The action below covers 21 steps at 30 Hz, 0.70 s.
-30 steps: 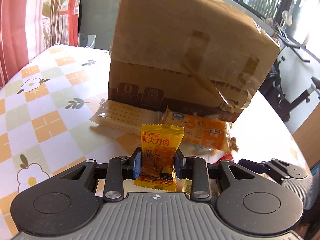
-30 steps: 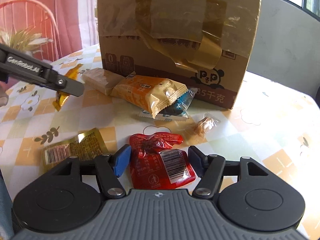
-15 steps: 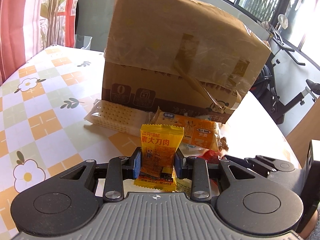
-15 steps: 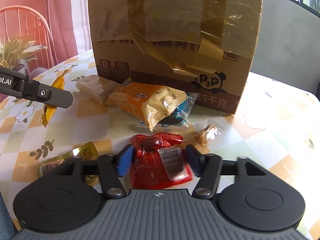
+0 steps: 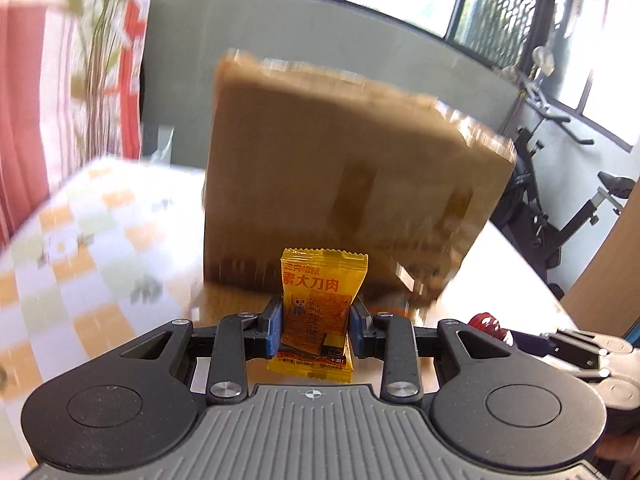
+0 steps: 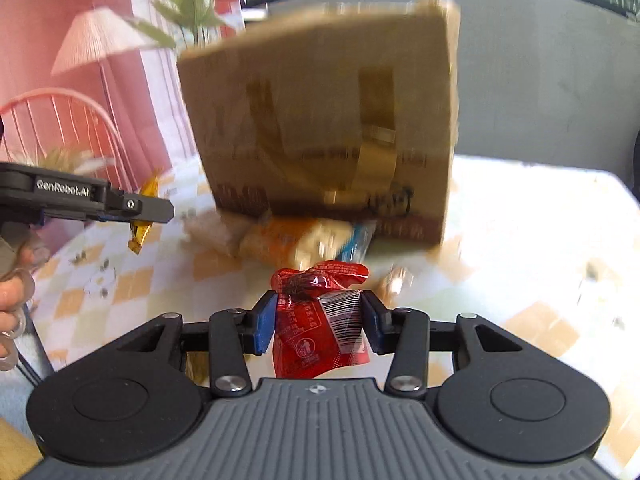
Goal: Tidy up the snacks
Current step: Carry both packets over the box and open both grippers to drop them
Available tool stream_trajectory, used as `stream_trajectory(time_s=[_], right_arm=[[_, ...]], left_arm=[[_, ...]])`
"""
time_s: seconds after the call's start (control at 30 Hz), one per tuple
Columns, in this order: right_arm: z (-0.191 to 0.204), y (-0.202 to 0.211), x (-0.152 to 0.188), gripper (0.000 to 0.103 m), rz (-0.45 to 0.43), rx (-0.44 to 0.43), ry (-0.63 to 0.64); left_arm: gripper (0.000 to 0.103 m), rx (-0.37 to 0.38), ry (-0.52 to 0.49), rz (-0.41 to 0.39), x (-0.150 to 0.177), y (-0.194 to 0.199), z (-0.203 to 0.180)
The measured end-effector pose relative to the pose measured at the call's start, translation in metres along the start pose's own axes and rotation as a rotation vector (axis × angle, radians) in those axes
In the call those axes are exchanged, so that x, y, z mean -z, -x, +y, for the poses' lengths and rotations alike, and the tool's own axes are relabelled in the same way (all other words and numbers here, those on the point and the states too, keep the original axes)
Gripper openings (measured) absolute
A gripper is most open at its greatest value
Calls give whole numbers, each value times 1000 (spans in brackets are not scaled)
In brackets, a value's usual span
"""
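My left gripper (image 5: 318, 316) is shut on a yellow snack packet (image 5: 320, 300), held upright above the table. In the right wrist view that same gripper (image 6: 160, 210) reaches in from the left, with the yellow packet (image 6: 140, 232) hanging from it. My right gripper (image 6: 319, 312) has a red snack packet (image 6: 320, 320) between its blue pads; the jaws are still closing and the pads press on its sides. The red packet (image 5: 486, 322) also peeks out at the right of the left wrist view. A taped cardboard box (image 6: 320, 120) stands just ahead, blurred.
An orange packet (image 6: 280, 240), a pale biscuit pack (image 6: 212, 232) and a blue wrapper (image 6: 360, 240) lie at the box's foot on the checked tablecloth (image 6: 520, 240). A person's hand (image 6: 12, 292) is at the left edge. An exercise bike (image 5: 560, 220) stands beyond the table.
Both grippers rose toward the box. The right jaws narrowed onto the red packet and lifted it off the table. The left kept its hold on the yellow packet.
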State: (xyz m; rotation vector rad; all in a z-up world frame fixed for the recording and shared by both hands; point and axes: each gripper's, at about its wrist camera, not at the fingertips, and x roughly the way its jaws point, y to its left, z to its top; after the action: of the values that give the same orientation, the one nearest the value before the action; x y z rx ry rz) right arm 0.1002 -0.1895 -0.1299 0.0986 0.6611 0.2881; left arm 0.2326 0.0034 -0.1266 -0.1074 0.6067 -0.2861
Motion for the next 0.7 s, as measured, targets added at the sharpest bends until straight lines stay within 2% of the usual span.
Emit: stream_trajectory(time_s=[0.2,0.33,0.47,0.6,0.67,0.7], right_arm=[[-9,18,-90,46,-228,-1,75],[-18,1,-147,46,-278,3,89],[-33,-45,-186,46,-223,46,46],[-41,-80,-198,47,-152,100,13],[-44,-91,-198,48,-113,128,8],[-46,-94,-196,51,-91,138,0]], left_arm=[[35,20,-94,-172,-77,12,-6],[35,23,-137,-190,-125,-7,-13],[35,-3,-137,-170,-156,-44,-15],[37,-63,-157,-118,-169,-80,-18],[55,-77,-176,-76,-172,-93,-19],[59,-81,-180,-67,-172,-96,-18]])
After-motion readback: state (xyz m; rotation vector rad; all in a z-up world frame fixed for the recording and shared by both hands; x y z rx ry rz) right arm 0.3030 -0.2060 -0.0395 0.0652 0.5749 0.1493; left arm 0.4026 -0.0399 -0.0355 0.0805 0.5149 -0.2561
